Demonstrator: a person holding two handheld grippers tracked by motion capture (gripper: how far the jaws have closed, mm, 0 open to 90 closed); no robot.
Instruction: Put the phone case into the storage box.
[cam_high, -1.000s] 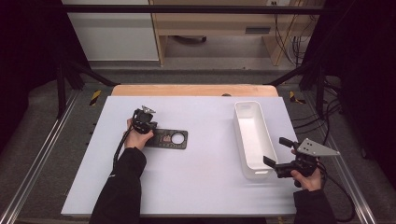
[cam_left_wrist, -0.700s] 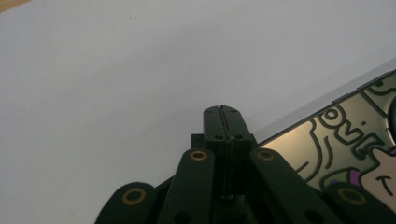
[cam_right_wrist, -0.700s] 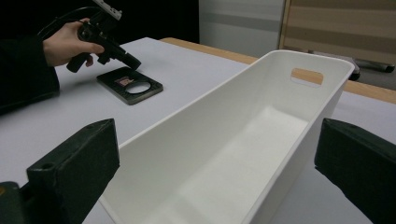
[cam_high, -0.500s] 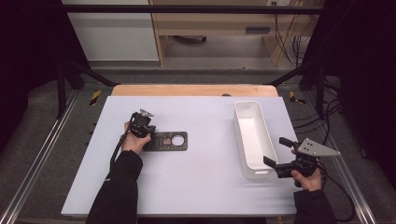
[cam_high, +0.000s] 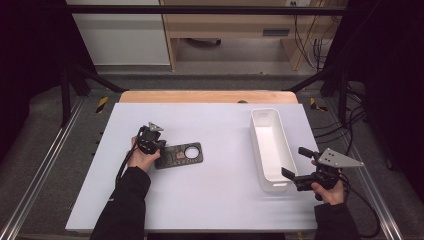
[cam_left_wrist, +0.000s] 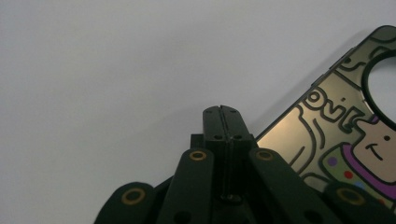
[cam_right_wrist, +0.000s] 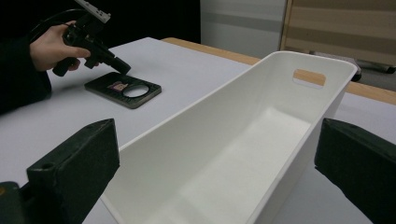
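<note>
From the high view, your left gripper sits at the left end of the phone case, which runs lengthwise toward the white bin. In the left gripper view, its jaws are pressed together, with the case just right. The right gripper view looks along the bin between widely spread jaws.

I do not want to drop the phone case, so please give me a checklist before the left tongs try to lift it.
1. Left tongs open for a grasp: not ok, shut.
2. Left tongs at the phone case: ok, at its left end.
3. Case lying flat on the table: ok.
4. White bin empty: ok.
5. Right tongs open, straddling the bin's near end: ok.
6. Case gripped: cannot tell.
</note>
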